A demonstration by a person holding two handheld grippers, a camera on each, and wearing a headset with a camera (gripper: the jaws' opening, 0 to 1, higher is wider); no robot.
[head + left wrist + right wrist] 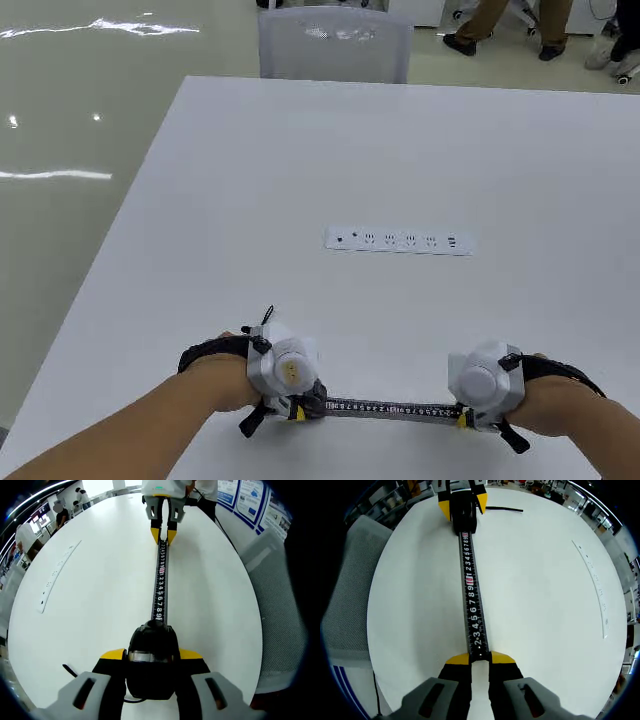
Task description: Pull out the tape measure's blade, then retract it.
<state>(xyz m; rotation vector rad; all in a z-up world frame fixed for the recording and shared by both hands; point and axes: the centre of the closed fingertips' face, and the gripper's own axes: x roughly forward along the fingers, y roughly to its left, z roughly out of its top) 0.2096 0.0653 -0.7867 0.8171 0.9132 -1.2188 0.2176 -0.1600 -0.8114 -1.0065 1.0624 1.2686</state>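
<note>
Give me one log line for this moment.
left gripper: shut on tape measure case | right gripper: shut on blade | blade: pulled out, straight between grippers | step: retract pending

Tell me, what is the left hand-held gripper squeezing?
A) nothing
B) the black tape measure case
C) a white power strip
B: the left hand-held gripper is shut on the black tape measure case, and the black numbered blade runs out to the right hand-held gripper.
</note>
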